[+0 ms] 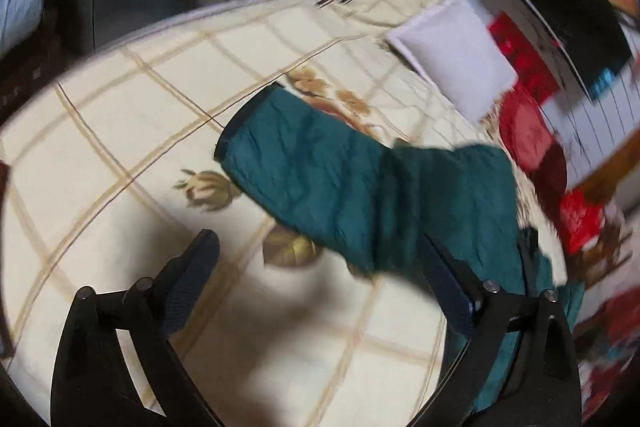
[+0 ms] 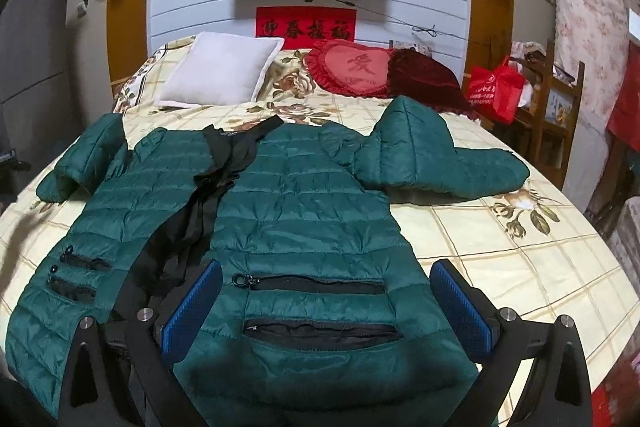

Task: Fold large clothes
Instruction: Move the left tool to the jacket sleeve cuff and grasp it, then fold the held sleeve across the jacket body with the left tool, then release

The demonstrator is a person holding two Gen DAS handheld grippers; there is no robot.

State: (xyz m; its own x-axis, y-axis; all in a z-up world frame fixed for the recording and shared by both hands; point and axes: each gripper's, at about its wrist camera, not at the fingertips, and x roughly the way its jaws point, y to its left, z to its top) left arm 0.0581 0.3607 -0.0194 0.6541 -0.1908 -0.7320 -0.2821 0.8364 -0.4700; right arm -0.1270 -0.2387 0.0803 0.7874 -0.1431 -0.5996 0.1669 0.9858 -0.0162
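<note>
Left gripper [image 1: 316,247] angled down over bed [image 1: 100,131], jaws wide and empty. Right gripper [image 2: 326,277] hovered at hem of green jacket [image 2: 300,195], jaws wide apart, gripping nothing. Spread flat on checked floral bedspread, unzipped, quilted and puffy, black lining showing, sleeves splayed outward.

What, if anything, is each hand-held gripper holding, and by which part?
Nothing is held. The left hand-held gripper stands open above the bedspread beside the green jacket's sleeve. The right hand-held gripper stands open over the jacket's lower front.
</note>
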